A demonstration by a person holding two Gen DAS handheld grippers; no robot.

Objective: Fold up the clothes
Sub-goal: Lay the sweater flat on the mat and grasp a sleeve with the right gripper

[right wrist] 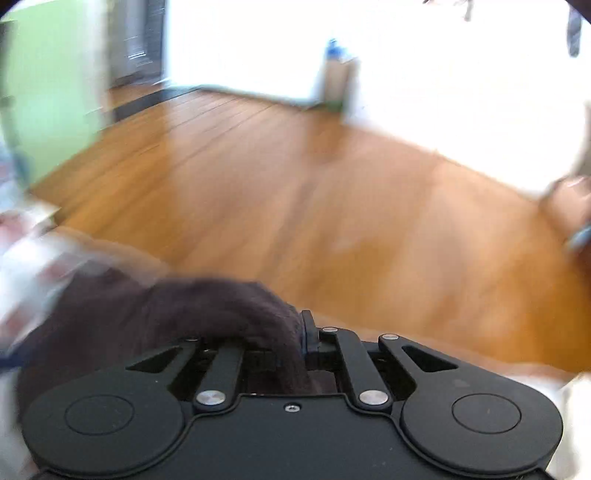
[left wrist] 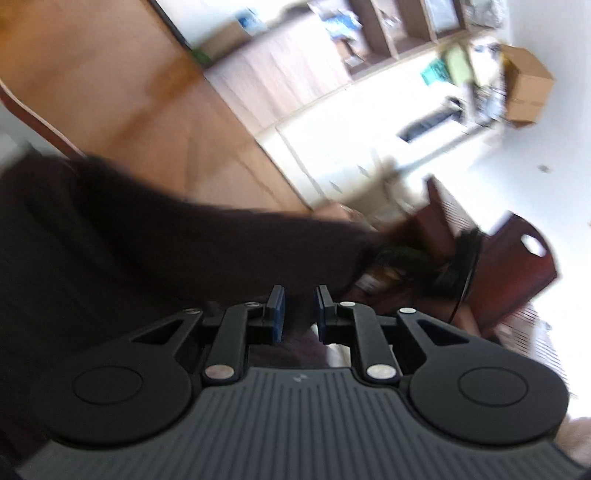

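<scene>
Wooden floor [right wrist: 332,206] (blurred), perhaps shelving [left wrist: 399,33] beyond

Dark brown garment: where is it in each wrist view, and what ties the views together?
Left wrist: the dark brown garment fills the left and centre, running from the left edge down behind the tongs.
Right wrist: lower left, a bunched fold pinched at the tongs.
Shared landmark: the wooden floor, behind the garment in both.

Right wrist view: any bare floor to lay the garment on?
Yes. The wood floor is bare from the green panel on the left across to the bottle by the far wall. Crowded near-left, where the dark garment bunches at the right tool.
</scene>
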